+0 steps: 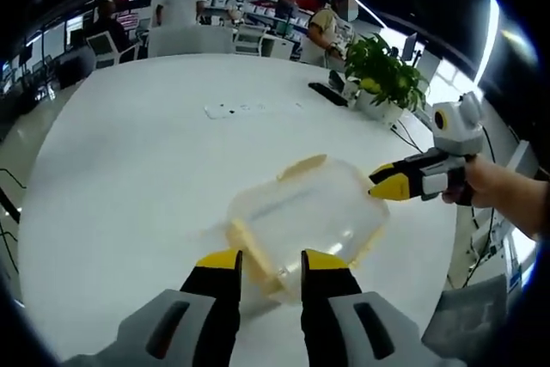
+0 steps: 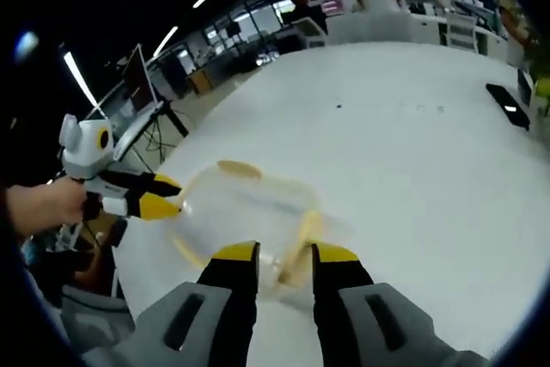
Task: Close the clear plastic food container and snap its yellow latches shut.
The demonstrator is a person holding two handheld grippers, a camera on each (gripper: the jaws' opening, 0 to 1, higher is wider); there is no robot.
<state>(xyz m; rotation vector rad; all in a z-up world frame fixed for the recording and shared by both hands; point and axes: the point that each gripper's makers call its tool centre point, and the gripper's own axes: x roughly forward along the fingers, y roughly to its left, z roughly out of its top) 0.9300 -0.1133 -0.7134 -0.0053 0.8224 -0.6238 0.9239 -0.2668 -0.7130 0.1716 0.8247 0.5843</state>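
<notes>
Container (image 1: 305, 217), clear plastic with yellow latches (image 1: 249, 247), is sitting on the white table (image 1: 129, 169) near its near edge, lid in place. In the left gripper view, the left gripper (image 1: 271, 259) is standing with jaws spread either side of the near latch, not clamping it. The right gripper (image 1: 397, 183), held by a hand (image 1: 490, 186), is coming in from the right, jaw tips drawn together and touching the container's far right corner. In the right gripper view, the right gripper (image 2: 284, 253) is showing a gap between its jaws at the container (image 2: 245, 212); its grip cannot be told. A potted plant (image 1: 387, 75) is standing at the far right.
</notes>
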